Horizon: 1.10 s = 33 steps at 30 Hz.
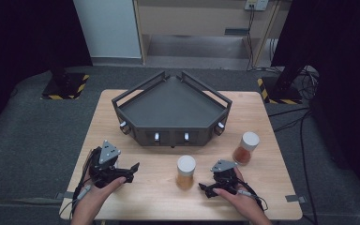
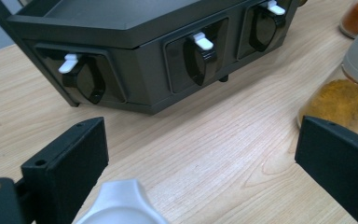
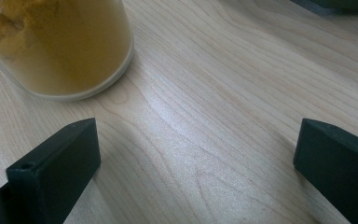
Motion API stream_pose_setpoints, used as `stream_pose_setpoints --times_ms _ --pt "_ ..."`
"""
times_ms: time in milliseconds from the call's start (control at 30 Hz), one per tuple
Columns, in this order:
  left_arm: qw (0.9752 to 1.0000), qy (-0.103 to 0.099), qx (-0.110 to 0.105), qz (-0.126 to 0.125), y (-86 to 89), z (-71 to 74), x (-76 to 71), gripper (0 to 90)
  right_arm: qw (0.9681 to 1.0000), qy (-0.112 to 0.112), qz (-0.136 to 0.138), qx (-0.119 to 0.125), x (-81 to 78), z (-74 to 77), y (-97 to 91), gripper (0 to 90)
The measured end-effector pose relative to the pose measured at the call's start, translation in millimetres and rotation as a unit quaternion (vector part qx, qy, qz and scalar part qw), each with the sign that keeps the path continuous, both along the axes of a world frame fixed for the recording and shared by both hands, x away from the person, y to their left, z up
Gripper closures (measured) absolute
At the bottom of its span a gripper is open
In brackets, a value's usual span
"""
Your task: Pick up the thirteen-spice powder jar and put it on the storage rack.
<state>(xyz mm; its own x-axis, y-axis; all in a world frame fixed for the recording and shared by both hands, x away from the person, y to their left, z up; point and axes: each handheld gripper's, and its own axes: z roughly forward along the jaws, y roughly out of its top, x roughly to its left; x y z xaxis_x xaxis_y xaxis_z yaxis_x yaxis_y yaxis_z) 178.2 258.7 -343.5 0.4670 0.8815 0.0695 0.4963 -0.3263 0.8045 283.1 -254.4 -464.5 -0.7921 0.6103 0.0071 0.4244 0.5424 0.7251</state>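
Both grippers, left gripper (image 1: 133, 168) and right gripper (image 1: 204, 188), flank the yellow spice jar (image 1: 186, 172) with jaws apart (nothing held), so closing in on it likely comes next.

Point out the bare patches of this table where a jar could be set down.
Bare wood lies left of the dark grey corner rack, between it and the left gripper. Another patch runs along the near edge of the light wooden table, between both grippers. It is crowded on the right, where the white-capped yellow spice jar, the red spice jar and the right gripper cluster.
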Motion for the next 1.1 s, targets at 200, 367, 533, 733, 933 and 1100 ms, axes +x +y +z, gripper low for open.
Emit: stream_pose_setpoints --times_ms 200,367,533,733,933,1100 --pt "1.0000 -0.003 -0.005 0.006 6.9 -1.0 -3.7 1.4 1.0000 0.000 0.000 0.000 0.0 0.0 0.0 0.6" --pt "0.9999 -0.007 -0.009 0.011 14.3 -2.4 -7.4 1.3 1.0000 0.000 0.000 0.000 0.0 0.0 0.0 0.6" --pt "0.9997 -0.008 -0.007 0.020 19.3 -3.8 -10.9 1.3 1.0000 0.000 0.000 0.000 0.0 0.0 0.0 0.6" --pt "0.9995 -0.007 -0.009 0.029 24.6 -7.7 -14.6 1.3 1.0000 0.000 0.000 0.000 0.0 0.0 0.0 0.6" --pt "0.9994 -0.004 -0.009 0.033 26.8 -13.0 -17.1 1.3 1.0000 0.000 0.000 0.000 0.0 0.0 0.0 0.6" --pt "0.9993 0.002 -0.004 0.037 27.8 -18.3 -17.7 1.3 1.0000 0.000 0.000 0.000 0.0 0.0 0.0 0.6"
